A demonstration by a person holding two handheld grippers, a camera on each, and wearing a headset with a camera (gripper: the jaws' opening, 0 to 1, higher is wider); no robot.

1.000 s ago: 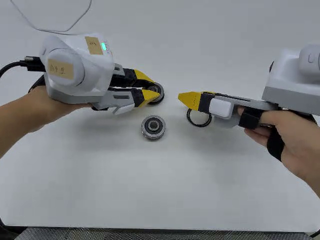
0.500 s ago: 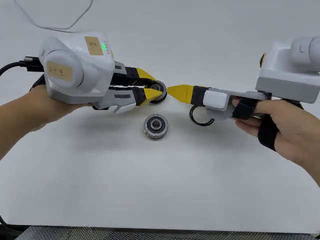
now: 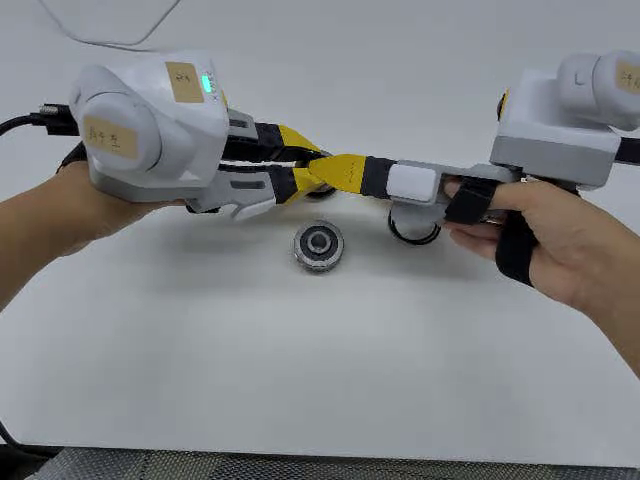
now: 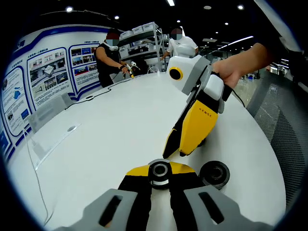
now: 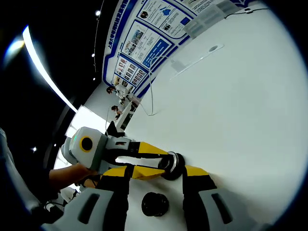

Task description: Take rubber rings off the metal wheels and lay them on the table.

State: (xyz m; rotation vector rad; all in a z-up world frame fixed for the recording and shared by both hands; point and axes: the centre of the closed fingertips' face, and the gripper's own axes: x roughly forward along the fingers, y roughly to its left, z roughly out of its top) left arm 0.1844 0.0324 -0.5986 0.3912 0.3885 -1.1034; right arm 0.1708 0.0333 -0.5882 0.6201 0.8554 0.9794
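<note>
The white surface (image 3: pixel 300 380) is looking smooth and matt. The metal wheel (image 4: pixel 160 170) is gleaming between glossy yellow plastic tips of the left tongs (image 4: pixel 161 172); the black rubber ring (image 3: pixel 413 241) is looking dull.

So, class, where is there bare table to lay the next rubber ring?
Free: the table strip between the loose wheel and near edge. Crowded: the middle, where left tongs and right tongs meet near the ring.

The right gripper (image 3: pixel 332 172) has travelled left off the loose rubber ring (image 3: pixel 413 240), its jaws now flanking the metal wheel (image 5: pixel 172 166) in the left gripper (image 3: pixel 303 172).
</note>
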